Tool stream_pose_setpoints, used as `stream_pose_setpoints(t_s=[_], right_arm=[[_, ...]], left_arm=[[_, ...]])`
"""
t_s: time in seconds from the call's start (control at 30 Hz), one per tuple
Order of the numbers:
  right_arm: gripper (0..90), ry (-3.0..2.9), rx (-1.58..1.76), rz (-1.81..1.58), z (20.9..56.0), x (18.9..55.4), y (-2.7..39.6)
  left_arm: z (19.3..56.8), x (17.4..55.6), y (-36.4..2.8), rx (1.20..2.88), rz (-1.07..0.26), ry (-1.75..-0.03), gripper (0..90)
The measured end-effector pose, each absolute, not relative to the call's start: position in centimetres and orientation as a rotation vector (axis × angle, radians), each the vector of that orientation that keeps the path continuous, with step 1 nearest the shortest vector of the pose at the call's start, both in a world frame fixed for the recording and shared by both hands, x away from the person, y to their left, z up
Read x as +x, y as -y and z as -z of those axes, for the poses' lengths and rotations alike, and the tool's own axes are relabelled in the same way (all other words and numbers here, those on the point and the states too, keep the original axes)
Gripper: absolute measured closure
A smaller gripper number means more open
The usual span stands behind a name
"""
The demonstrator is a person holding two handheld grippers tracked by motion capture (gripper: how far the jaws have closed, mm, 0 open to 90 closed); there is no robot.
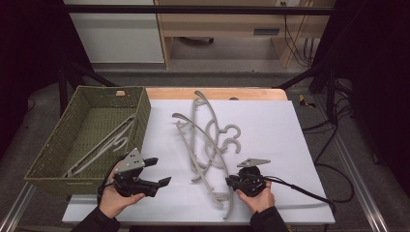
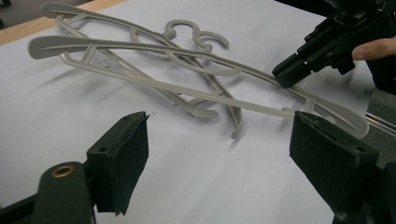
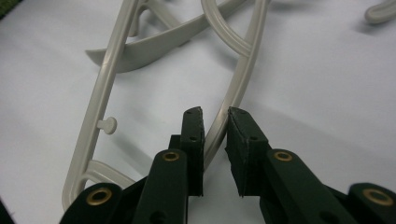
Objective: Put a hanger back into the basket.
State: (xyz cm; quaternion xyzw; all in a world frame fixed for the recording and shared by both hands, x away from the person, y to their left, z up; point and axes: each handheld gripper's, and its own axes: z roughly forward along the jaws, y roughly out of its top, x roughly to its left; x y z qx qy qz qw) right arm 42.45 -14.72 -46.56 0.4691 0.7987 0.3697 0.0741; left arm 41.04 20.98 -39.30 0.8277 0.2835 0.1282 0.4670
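In the high view, two grey plastic hangers (image 1: 205,145) are seen lying crossed in a loose pile on the white surface (image 1: 270,145), their long axes running from the far middle towards the near edge, with the hooks curled to the right of the pile. The right gripper (image 1: 230,182) is held at the near end of the front hanger, by its curved arm. The left gripper (image 1: 162,171) is held apart from the pile, just beside the green woven basket (image 1: 48,154), in which a third hanger (image 1: 104,145) is laid on a slant.

In the left gripper view, the left jaws are shown standing wide apart with bare surface between them. The pile is seen from the side: slender ribbed bars, broad flattened shoulder ends, two open hooks at the far side. The right gripper (image 2: 292,72) is seen with its tip against the long bar of the front hanger (image 2: 187,91).

In the right gripper view, detail lost from above is given: the right jaws are drawn nearly together, with the thin curved arm of the hanger (image 3: 233,98) running between them. The left pad lies against it; whether the other pad presses on it cannot be told. A small peg is seen on the neighbouring bar.
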Motion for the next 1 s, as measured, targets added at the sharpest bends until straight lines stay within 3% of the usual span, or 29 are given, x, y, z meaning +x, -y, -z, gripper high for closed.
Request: stream_pose_setpoints(t_s=[0.37,0.67,1.0], right_arm=[[74.7,-2.442,1.366,-1.231,47.0,41.9,14.2],[52.7,-2.330,1.158,-1.266,44.9,42.0,16.1],[39.4,-2.169,1.146,-1.318,43.1,42.6,21.1]], left_arm=[[39.4,40.9,-20.4,2.035,-0.309,-0.684,19.4],[37.9,41.5,-18.6,2.017,-0.286,-0.676,19.9],[36.9,43.6,-13.8,2.034,-0.270,-0.685,20.5]])
